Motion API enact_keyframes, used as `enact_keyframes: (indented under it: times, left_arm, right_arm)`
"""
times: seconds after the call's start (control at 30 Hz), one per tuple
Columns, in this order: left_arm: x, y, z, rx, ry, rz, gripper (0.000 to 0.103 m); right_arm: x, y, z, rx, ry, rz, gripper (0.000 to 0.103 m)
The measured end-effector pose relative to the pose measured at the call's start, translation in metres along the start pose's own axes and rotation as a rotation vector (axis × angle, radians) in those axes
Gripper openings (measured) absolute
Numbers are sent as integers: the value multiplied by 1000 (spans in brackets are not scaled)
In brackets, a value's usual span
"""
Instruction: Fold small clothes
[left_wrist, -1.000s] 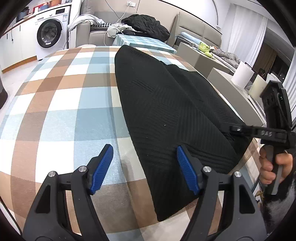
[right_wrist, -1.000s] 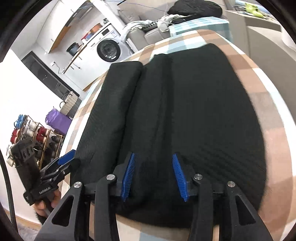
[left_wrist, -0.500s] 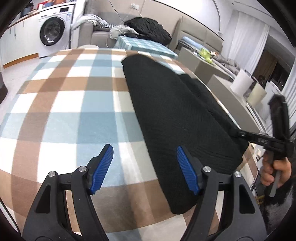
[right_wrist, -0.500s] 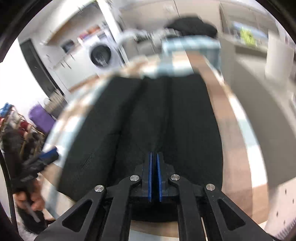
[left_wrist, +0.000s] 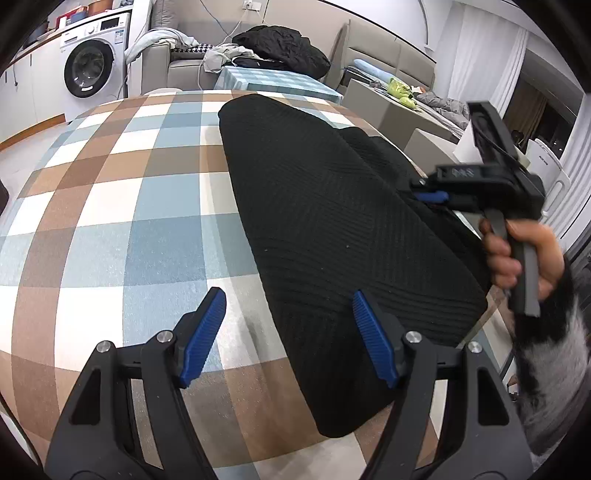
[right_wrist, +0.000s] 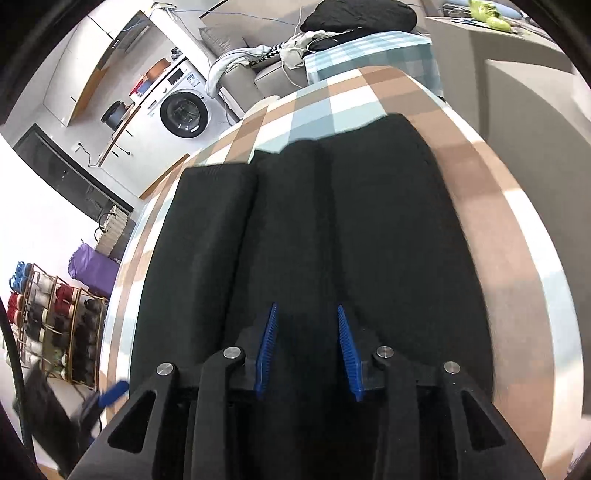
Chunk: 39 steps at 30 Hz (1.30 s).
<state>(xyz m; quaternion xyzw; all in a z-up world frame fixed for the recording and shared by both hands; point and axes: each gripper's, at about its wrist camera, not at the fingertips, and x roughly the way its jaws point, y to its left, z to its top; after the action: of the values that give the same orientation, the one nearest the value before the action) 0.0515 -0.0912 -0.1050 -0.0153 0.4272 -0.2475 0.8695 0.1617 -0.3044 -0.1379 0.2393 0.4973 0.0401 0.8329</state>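
A black knit garment (left_wrist: 332, 221) lies in long lengthwise folds on the checked tablecloth (left_wrist: 110, 221). My left gripper (left_wrist: 288, 332) is open over the garment's near left corner. One of its pads hangs over the knit and the other over bare cloth, with nothing gripped. The right gripper (left_wrist: 432, 194) is held by a hand (left_wrist: 517, 251) and reaches in over the garment's right side. In the right wrist view the right gripper (right_wrist: 306, 350) hovers low over the middle fold of the garment (right_wrist: 388, 221). Its jaws are opening, and black fabric shows in the gap between them without being pinched.
The table's rounded edge (right_wrist: 524, 258) runs close to the garment's right side. Beyond it are a washing machine (left_wrist: 88, 70), a sofa piled with clothes (left_wrist: 280, 44) and grey furniture (left_wrist: 388, 107). A shoe rack (right_wrist: 48, 325) and a purple bag (right_wrist: 92, 266) stand on the floor.
The right gripper's pads closed together half a second ago and have parted again. That gripper has moved in from the table's edge and now sits over the garment. The left gripper has stayed open and still.
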Motion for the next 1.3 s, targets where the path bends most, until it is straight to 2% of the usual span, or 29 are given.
enact_keyframes:
  times: [0.03, 0.07, 0.1, 0.17, 0.2, 0.27, 0.37, 0.43, 0.53, 0.6, 0.67, 0.73, 0.87, 0.93, 0.97, 1.03, 1.1, 1.17, 1.23, 1.3]
  left_arm:
    - [0, 1, 1, -3, 1, 1, 69]
    - [0, 2, 2, -6, -1, 1, 69]
    - [0, 3, 4, -8, -5, 4, 69]
    - [0, 5, 6, -10, -10, 12, 69]
    - [0, 6, 7, -13, -11, 12, 69]
    - [2, 9, 9, -20, -9, 6, 69]
    - [7, 10, 10, -21, -1, 4, 69]
    - [7, 10, 10, -16, -1, 8, 69]
    - [6, 12, 9, -19, -2, 6, 69]
    - [8, 14, 9, -27, 0, 4, 69]
    - [10, 15, 9, -33, 2, 1, 69]
    - [10, 14, 8, -32, 3, 0, 69]
    - [8, 13, 8, -29, -5, 1, 69]
    - [7, 15, 8, -37, -8, 2, 69]
    - [6, 16, 9, -42, -10, 2, 69]
    - [4, 17, 9, -48, -14, 4, 69]
    - [2, 17, 10, -45, -13, -1, 69]
    - [2, 16, 9, -32, -12, -9, 69]
    - [4, 13, 8, -22, -4, -9, 69]
    - [8, 12, 6, -17, 10, -12, 69]
  right_arm:
    - [2, 1, 4, -6, -2, -13, 25]
    - [4, 5, 11, -24, 1, -36, 10]
    - [2, 12, 17, -55, -17, -39, 6]
    - [-17, 24, 16, -115, -101, -18, 5]
    - [-28, 31, 15, -147, -142, -38, 5]
    - [-34, 31, 16, -155, -161, -92, 5]
    - [-12, 17, 20, -138, -85, -182, 6]
    - [2, 6, 21, -103, -13, -204, 8]
    - [-14, 11, 17, -101, -44, -153, 23]
    - [-31, 18, 12, -90, -78, -72, 37]
    - [-40, 26, 5, -67, -76, 28, 39]
    - [-33, 41, 1, -80, -35, 104, 39]
    - [-3, 58, -4, -87, 44, 102, 39]
    - [17, 58, -5, -56, 96, 100, 32]
    - [24, 58, -6, -42, 107, 88, 20]
    - [17, 60, -3, -51, 67, 97, 10]
    - [-12, 71, -2, -102, -17, 99, 9]
    - [-27, 77, -1, -126, -52, 57, 9]
    - [-26, 77, -3, -139, -41, -1, 9]
    - [-7, 73, -4, -138, 9, -65, 10]
